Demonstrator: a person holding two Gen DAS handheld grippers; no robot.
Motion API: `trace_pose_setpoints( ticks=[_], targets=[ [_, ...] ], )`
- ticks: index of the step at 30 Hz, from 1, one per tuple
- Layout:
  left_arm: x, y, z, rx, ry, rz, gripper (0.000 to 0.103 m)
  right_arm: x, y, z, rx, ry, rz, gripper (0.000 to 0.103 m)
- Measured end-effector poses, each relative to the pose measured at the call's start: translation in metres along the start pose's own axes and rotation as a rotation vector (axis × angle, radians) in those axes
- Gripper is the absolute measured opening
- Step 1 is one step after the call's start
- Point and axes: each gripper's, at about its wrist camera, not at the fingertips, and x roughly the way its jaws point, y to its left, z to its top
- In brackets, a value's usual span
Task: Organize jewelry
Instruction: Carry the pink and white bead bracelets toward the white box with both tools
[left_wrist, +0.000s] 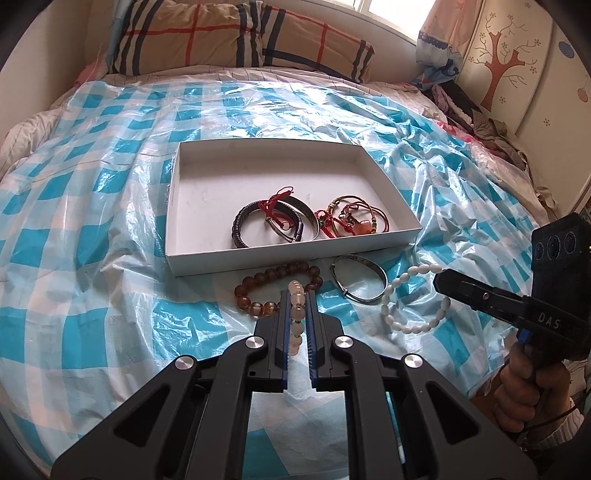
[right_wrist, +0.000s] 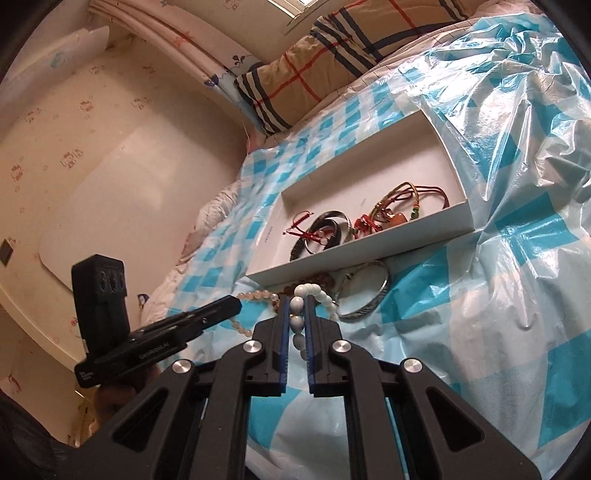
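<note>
**Both grippers clamped on bead bracelets in front of the box**

Nearest to me, my left gripper (left_wrist: 297, 295) has its fingers drawn narrow on a pale pink bead bracelet (left_wrist: 297, 317); the round, translucent, milky-rose beads run in a line between the blue pads. My right gripper (right_wrist: 296, 302) is likewise pinched close on a white bead bracelet (right_wrist: 297, 325), whose beads are oval, glossy and opaque, strung end to end. In the left wrist view that white loop (left_wrist: 406, 299) lies draped on the blue-and-white checked plastic sheet (left_wrist: 110, 229), with the right gripper's tip at its upper right edge.

Just beyond the left fingers lies an amber-brown bead bracelet (left_wrist: 273, 291), round dark beads with a glassy shine, touching the pink strand. Beside it, to the right, sits a thin silver bangle (left_wrist: 360, 282), flat on the sheet and just in front of the box wall.

Further on stands the shallow white cardboard box (left_wrist: 207, 258), open-topped. In its near right part lie a dark braided bangle (left_wrist: 243, 225), a wider metal bangle (left_wrist: 303, 218) tangled with red cord, and a heap of red, green and gold cord bracelets (left_wrist: 351, 218). The rest of the box floor is bare.

Behind it, a checked pillow (left_wrist: 207, 37) rests at the head of the bed.
</note>
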Motion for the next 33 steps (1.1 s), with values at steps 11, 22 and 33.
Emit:
trace_pose_setpoints(
  ticks=[11, 22, 33],
  targets=[
    [-0.003, -0.009, 0.007, 0.032, -0.014, 0.036, 0.007, -0.005, 0.007, 0.010, 0.009, -0.045, 0.036, 0.009],
    [-0.005, -0.011, 0.018, 0.044, -0.040, 0.038, 0.007, 0.003, 0.016, 0.021, -0.025, -0.057, 0.055, 0.009],
    [-0.012, -0.009, 0.030, 0.016, -0.072, -0.026, 0.007, 0.006, 0.023, 0.033, -0.032, -0.080, 0.089, 0.009]
  ],
)
